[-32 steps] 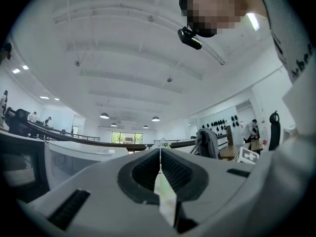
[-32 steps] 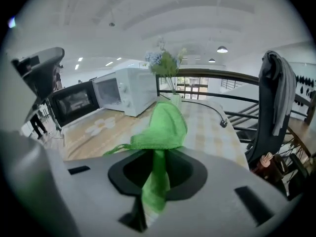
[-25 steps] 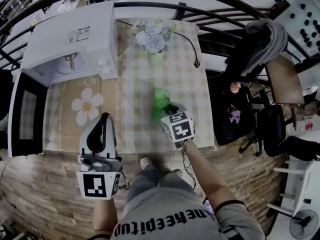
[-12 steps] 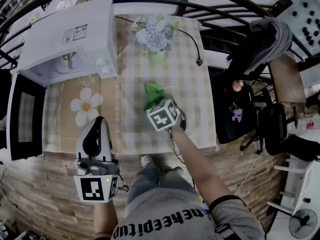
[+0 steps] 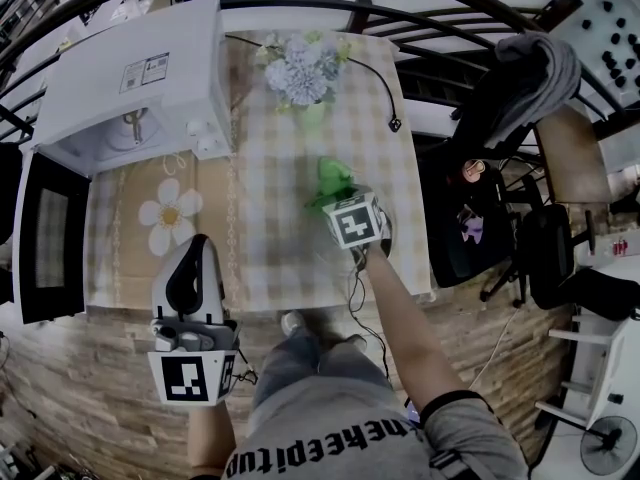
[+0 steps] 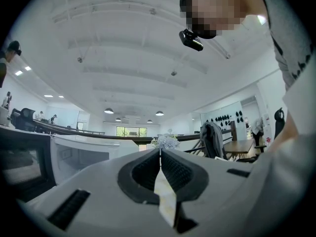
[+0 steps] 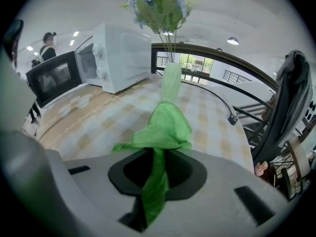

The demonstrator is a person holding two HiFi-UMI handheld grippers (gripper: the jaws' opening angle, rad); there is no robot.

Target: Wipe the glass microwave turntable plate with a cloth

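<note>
The desk fills the middle of the head view, with the microwave at its far left, door open, and a vase of flowers at the far edge. The plate lies flat on the desk's near right part, only faintly visible, under the right gripper.

The cloth sits between the right jaws, which are clamped on it. It runs as a narrow strip along the jaws, then fans out beyond their tips. Its long axis follows the jaws and points towards the vase. In the head view the cloth's free end hangs over the plate's far side.

The left gripper is held off the desk's near edge, well apart from the plate. Its jaws are pressed together with nothing between them.
</note>
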